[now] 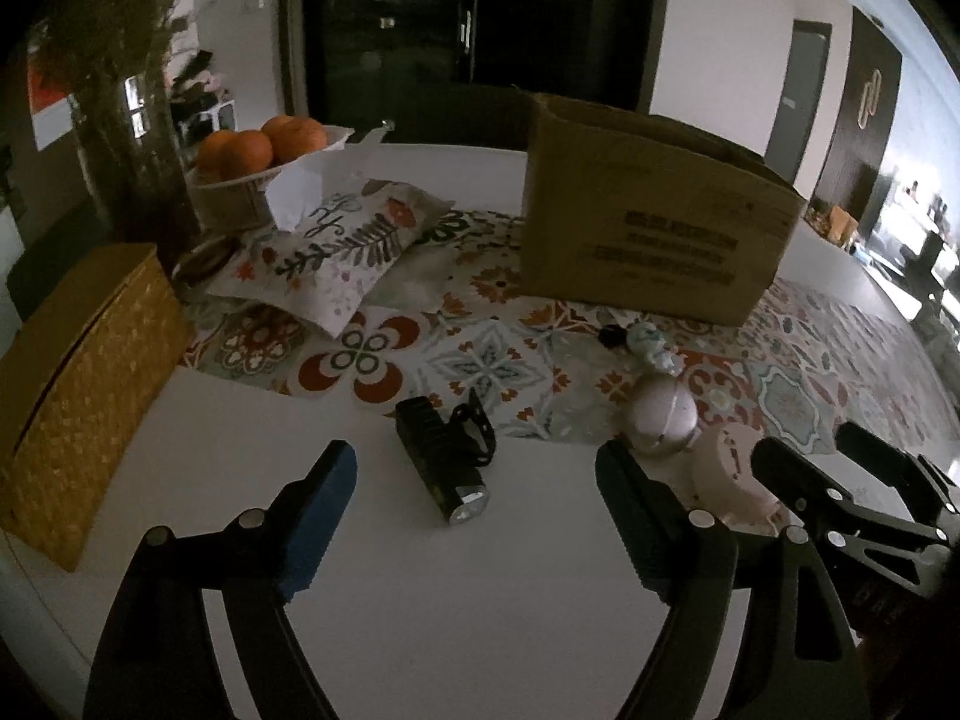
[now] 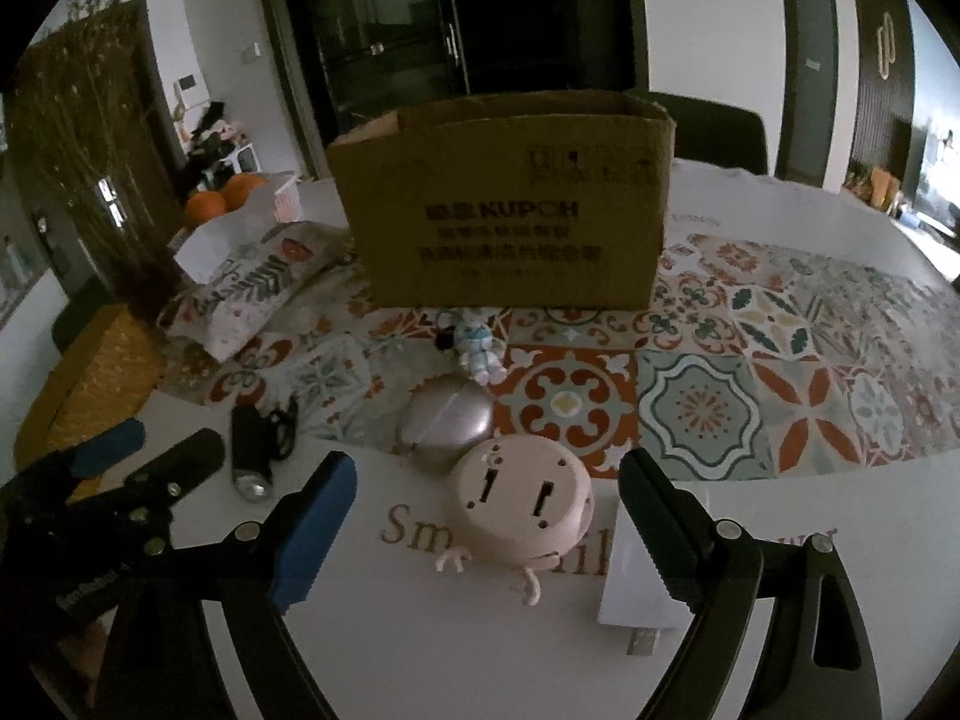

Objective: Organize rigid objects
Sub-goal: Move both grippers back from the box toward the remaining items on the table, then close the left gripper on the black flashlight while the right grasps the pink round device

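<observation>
A black bike light (image 1: 444,461) lies on the white table just ahead of my open left gripper (image 1: 480,480); it also shows in the right wrist view (image 2: 255,447). A pink round clock (image 2: 521,504) lies face down between the fingers of my open right gripper (image 2: 487,492), which touches nothing. A silver round case (image 2: 447,420) sits behind the clock, and a small blue-white figurine (image 2: 480,345) behind that. An open cardboard box (image 2: 510,204) stands at the back. A white USB charger (image 2: 639,585) lies by my right finger.
A woven yellow box (image 1: 78,384) sits at the left edge. A floral tissue pouch (image 1: 336,252), a bowl of oranges (image 1: 264,150) and a vase of dried branches (image 1: 126,120) stand at back left. A patterned runner (image 2: 750,360) crosses the table.
</observation>
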### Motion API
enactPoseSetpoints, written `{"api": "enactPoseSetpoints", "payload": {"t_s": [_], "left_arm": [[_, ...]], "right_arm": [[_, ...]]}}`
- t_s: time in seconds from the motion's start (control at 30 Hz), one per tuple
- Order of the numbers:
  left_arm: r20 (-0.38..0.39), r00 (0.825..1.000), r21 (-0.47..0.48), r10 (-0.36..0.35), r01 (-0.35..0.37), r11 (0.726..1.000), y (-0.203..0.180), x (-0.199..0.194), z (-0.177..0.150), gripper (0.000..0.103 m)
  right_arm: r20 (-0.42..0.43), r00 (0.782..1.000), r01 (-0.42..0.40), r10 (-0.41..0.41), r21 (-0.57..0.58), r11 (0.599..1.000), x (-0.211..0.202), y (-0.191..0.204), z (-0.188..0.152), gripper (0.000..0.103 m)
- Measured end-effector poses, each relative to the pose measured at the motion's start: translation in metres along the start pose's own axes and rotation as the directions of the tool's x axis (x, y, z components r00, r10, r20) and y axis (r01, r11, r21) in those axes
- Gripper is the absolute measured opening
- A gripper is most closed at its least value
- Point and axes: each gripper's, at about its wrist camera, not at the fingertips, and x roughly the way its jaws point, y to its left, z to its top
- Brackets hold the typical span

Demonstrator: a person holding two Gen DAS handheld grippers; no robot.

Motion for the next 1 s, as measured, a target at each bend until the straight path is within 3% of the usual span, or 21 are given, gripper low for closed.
{"api": "enactPoseSetpoints", "payload": {"t_s": [0.37,1.0], "left_arm": [[-0.022,0.999,-0.007,0.041,-0.042,0.999,0.002,0.027,-0.007,0.083],[-0.095,0.993,-0.044,0.071,-0.075,0.996,0.013,0.081,-0.004,0.079]], "right_arm": [[-0.015,0.997,0.074,-0.074,-0.031,0.997,0.017,-0.001,-0.014,0.09],[-0.138,0.982,0.115,-0.126,-0.083,0.99,0.068,0.002,-0.013,0.09]]}}
